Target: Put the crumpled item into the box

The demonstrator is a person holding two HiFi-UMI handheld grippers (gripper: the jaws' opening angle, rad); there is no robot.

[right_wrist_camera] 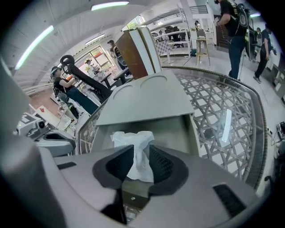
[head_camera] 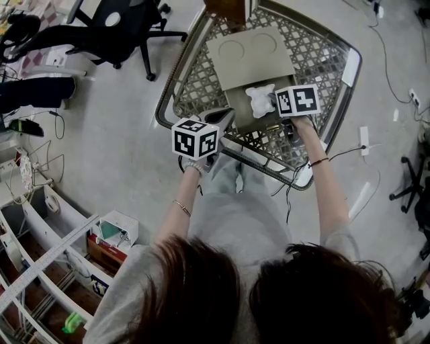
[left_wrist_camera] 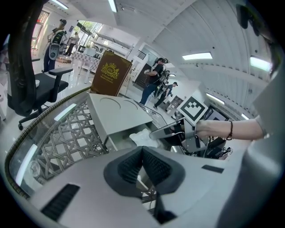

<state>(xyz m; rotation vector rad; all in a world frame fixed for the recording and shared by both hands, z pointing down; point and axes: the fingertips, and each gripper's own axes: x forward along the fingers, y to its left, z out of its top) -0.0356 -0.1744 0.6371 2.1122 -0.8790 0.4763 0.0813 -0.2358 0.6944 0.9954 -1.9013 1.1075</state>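
A crumpled white tissue [head_camera: 260,99] hangs over the open grey box [head_camera: 236,102], whose lid [head_camera: 250,56] is folded back. My right gripper [head_camera: 272,103] is shut on the tissue. In the right gripper view the tissue [right_wrist_camera: 133,141] stands pinched between the jaws of that gripper [right_wrist_camera: 140,162], just above the box cavity [right_wrist_camera: 178,133]. My left gripper [head_camera: 225,119] hovers at the box's near left corner. In its own view the left gripper [left_wrist_camera: 142,153] is shut with nothing in it, and the tissue [left_wrist_camera: 141,137] shows beyond it.
The box sits on a lattice-topped table [head_camera: 316,60] with a raised rim. A brown carton [head_camera: 228,8] stands behind the lid. A black office chair [head_camera: 114,27] is at far left, and shelving [head_camera: 40,269] at lower left. Cables [head_camera: 386,47] lie on the floor.
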